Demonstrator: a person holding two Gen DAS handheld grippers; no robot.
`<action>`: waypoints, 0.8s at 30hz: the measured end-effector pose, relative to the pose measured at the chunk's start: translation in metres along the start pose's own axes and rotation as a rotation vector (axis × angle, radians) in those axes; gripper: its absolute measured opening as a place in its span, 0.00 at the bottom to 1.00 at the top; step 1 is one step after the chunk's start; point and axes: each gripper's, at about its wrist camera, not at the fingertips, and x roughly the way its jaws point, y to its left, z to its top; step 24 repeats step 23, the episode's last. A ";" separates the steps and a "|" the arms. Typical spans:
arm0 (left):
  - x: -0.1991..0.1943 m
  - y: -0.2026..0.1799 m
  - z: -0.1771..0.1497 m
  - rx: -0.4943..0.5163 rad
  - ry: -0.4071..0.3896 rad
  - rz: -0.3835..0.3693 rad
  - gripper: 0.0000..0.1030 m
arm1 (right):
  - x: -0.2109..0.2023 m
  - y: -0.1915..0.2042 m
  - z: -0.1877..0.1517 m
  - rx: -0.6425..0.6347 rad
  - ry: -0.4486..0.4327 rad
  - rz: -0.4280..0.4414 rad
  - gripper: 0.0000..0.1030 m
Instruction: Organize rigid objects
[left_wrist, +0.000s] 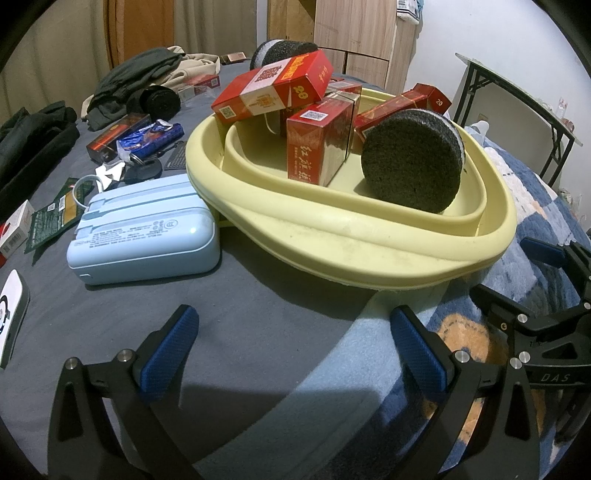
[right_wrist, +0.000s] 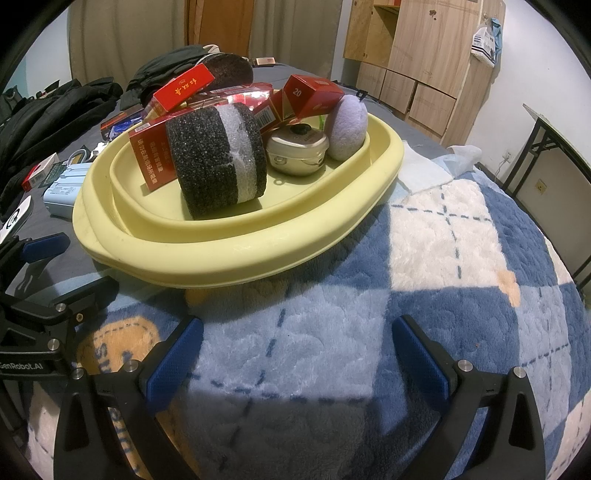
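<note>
Both grippers agape, basin just ahead.

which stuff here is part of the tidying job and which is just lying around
Job: yellow basin; red boxes; black sponge disc; blue power bank; silver tin.

Lying about: dark clothes; plaid blanket; folding table.
</note>
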 end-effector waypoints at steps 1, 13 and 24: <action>0.000 -0.001 0.000 0.000 0.000 0.000 1.00 | 0.000 0.000 0.000 0.000 0.000 -0.001 1.00; 0.002 -0.001 0.003 -0.008 0.005 0.003 1.00 | 0.000 0.000 0.000 -0.001 0.000 -0.001 1.00; 0.002 0.000 0.002 -0.013 -0.004 0.009 1.00 | 0.000 0.000 0.000 0.000 0.000 -0.001 1.00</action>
